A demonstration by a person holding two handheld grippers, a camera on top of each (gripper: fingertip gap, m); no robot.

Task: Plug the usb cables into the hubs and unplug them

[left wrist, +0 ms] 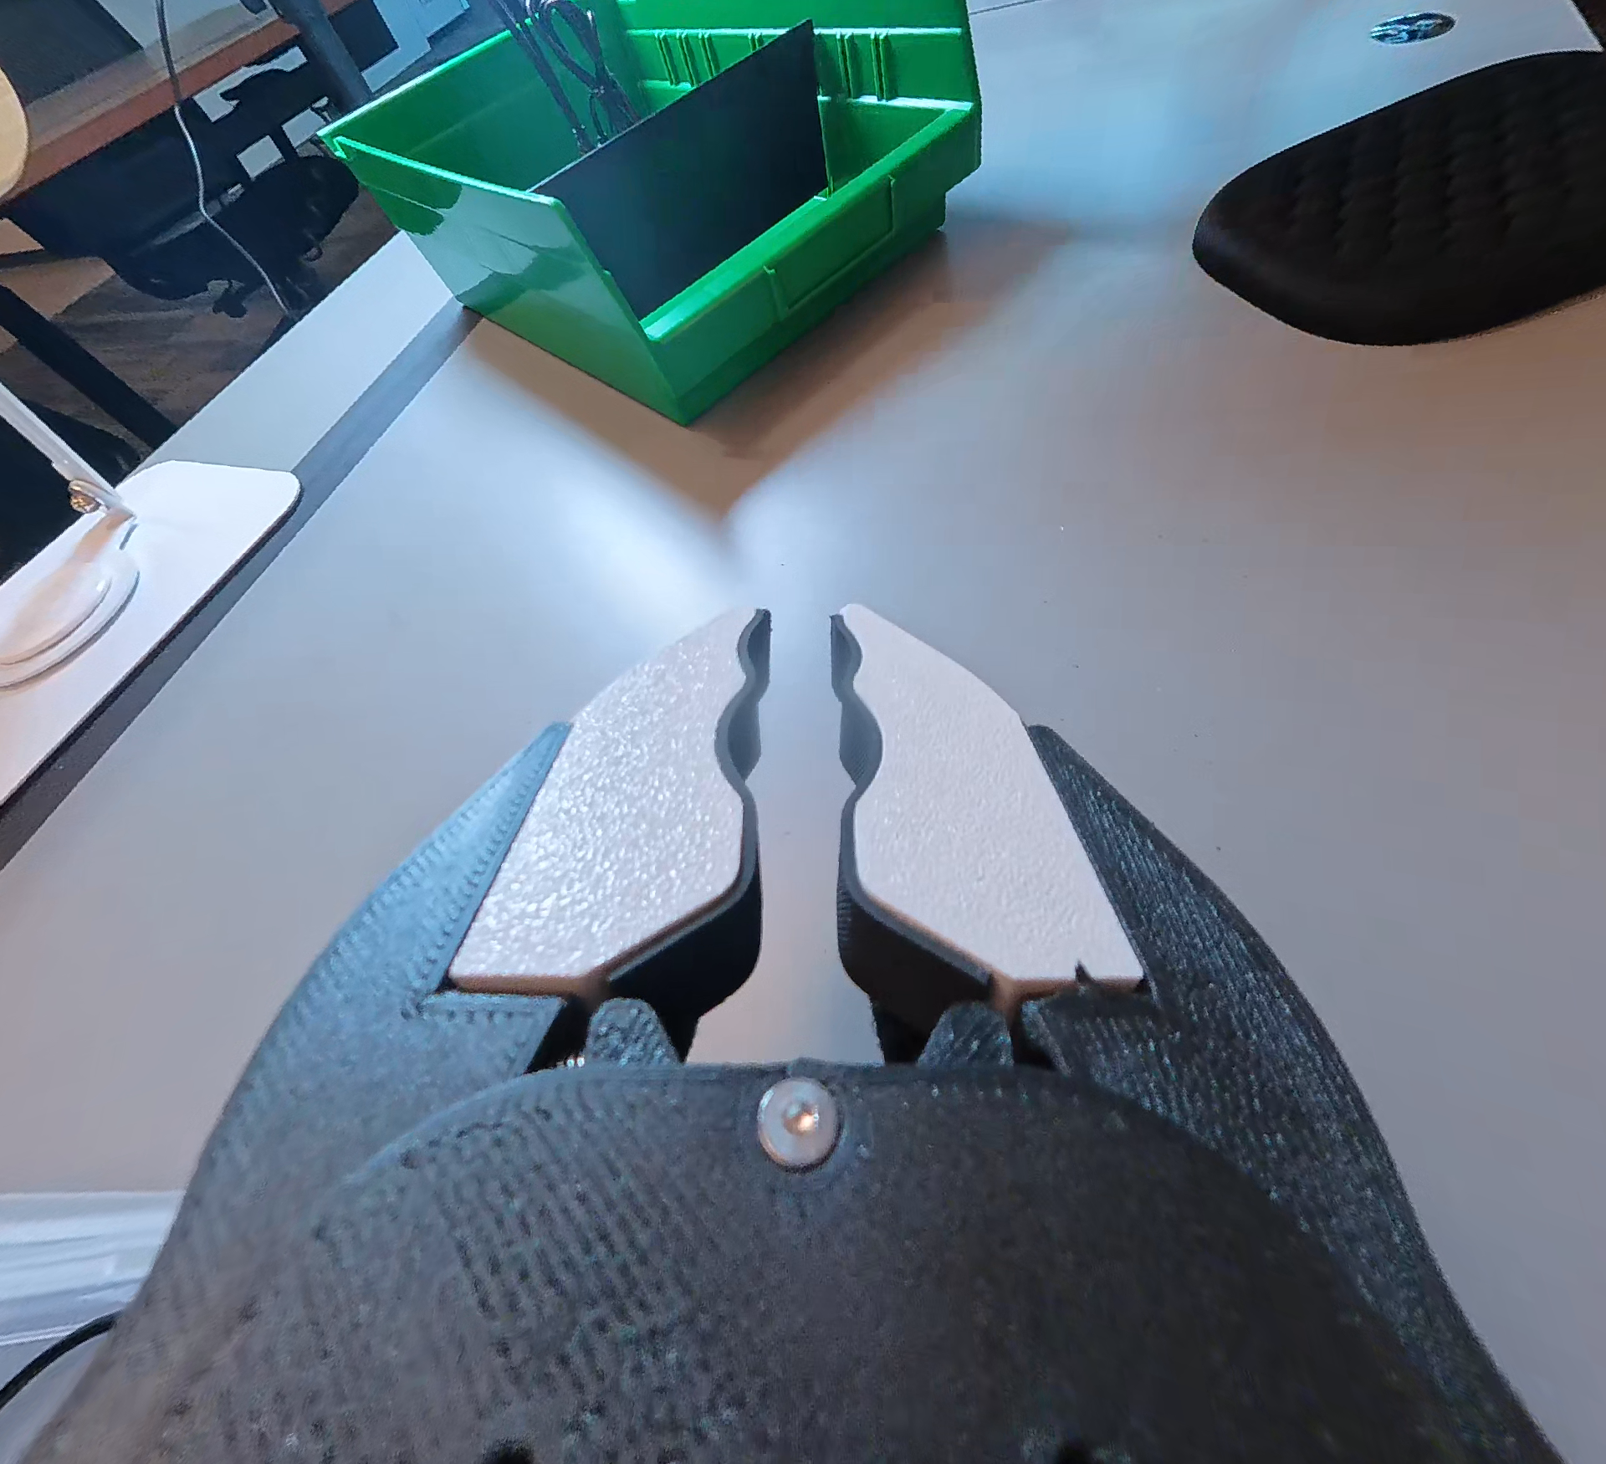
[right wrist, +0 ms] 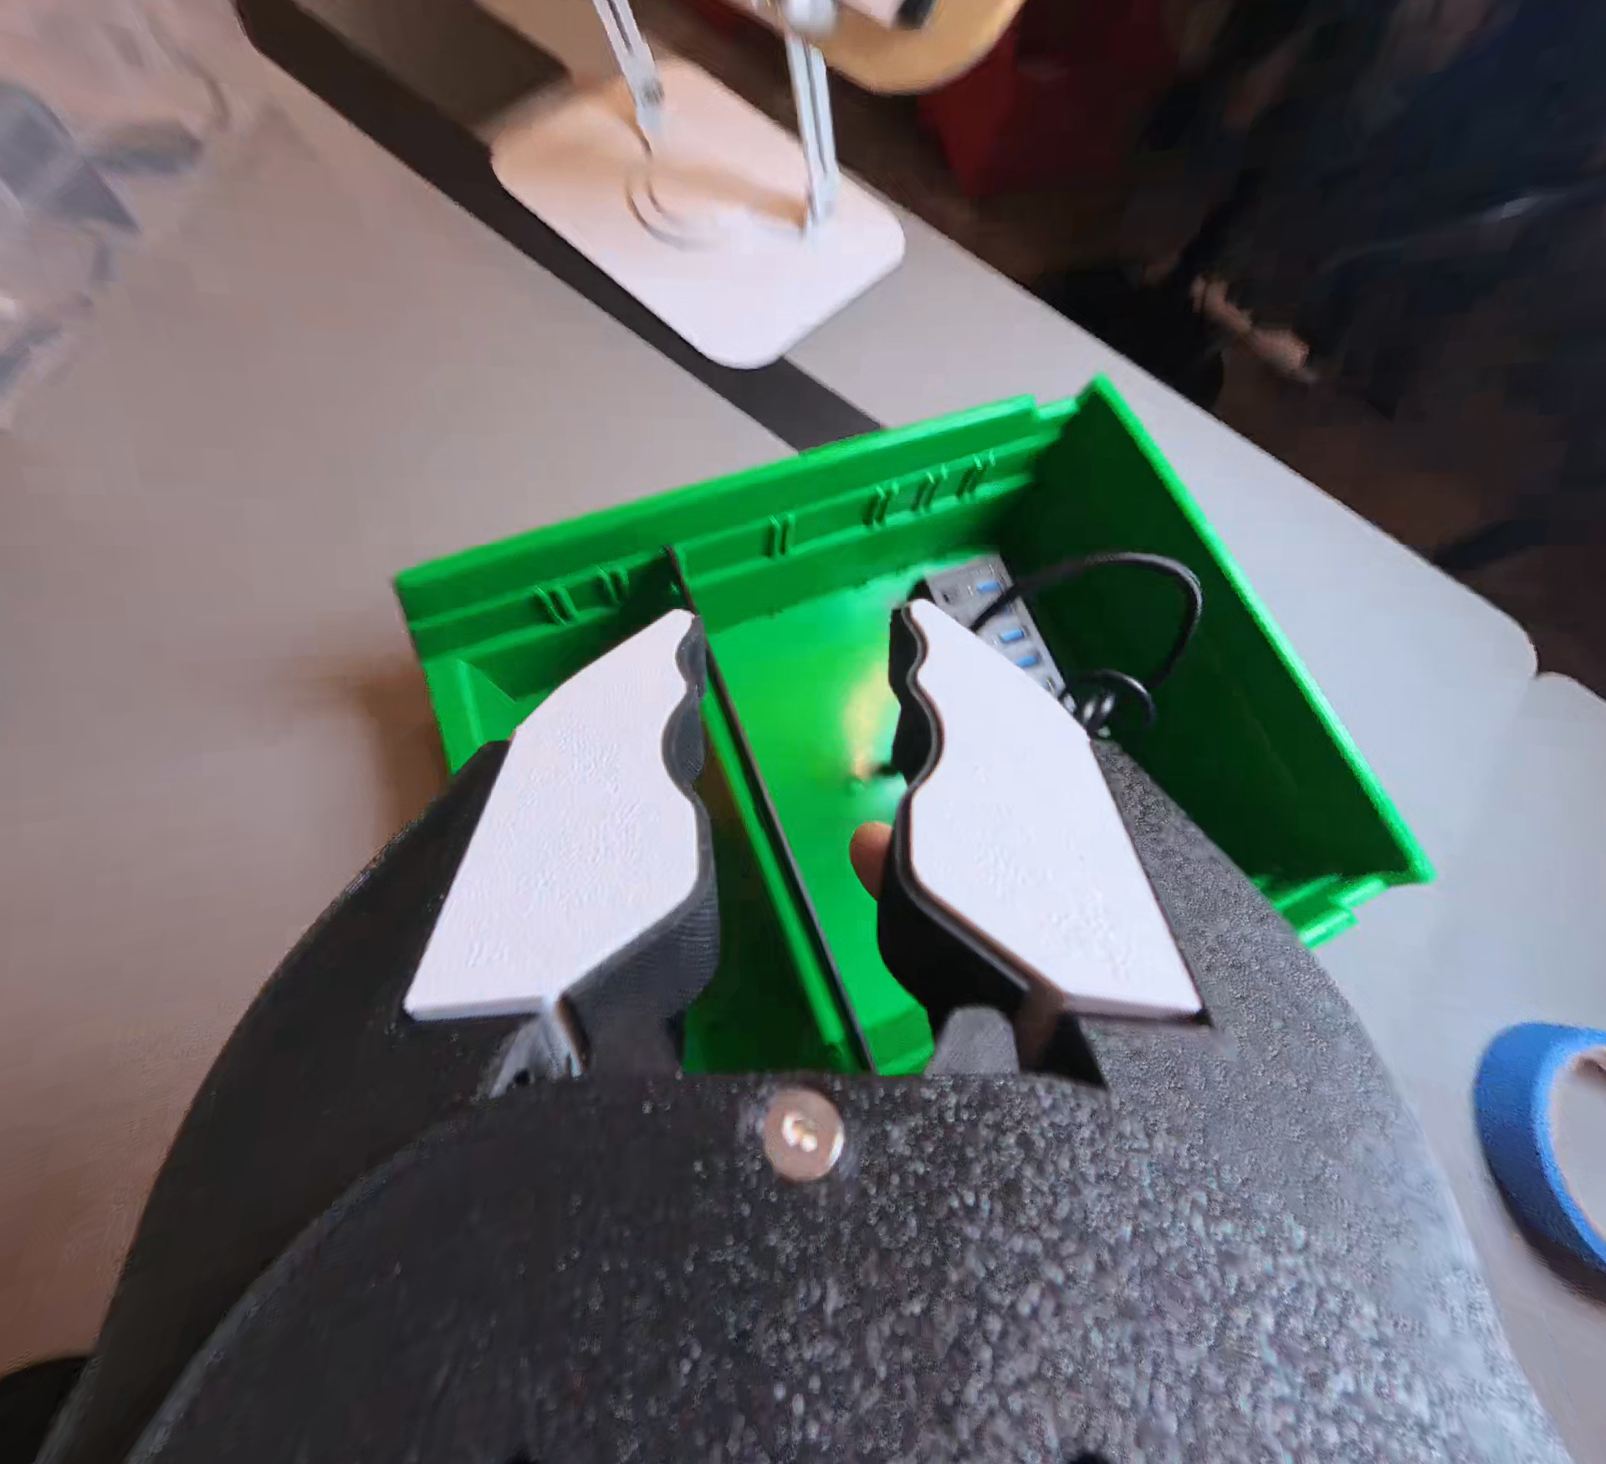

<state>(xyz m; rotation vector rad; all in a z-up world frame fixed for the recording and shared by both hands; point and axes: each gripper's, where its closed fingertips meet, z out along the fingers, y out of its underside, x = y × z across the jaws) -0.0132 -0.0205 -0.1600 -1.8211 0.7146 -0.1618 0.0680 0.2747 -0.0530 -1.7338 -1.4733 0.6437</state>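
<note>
Your left wrist view shows a grey desk (left wrist: 1086, 553) in an office. A green bin (left wrist: 539, 240) sits near the desk's left edge, with a black divider (left wrist: 686, 197) standing inside and a looped black cable (left wrist: 565, 58) behind it. Your left gripper (left wrist: 800, 627) hangs over bare desk, its jaws a small way apart, holding nothing.

In your right wrist view, your right gripper (right wrist: 795, 623) hangs over the bin (right wrist: 1234, 640), jaws wide, one finger on each side of the divider (right wrist: 765, 796). A grey hub (right wrist: 986, 592) and a black cable (right wrist: 1121, 640) lie in the bin's far right corner. Blue tape (right wrist: 1529, 1153) lies near the desk's right edge.
</note>
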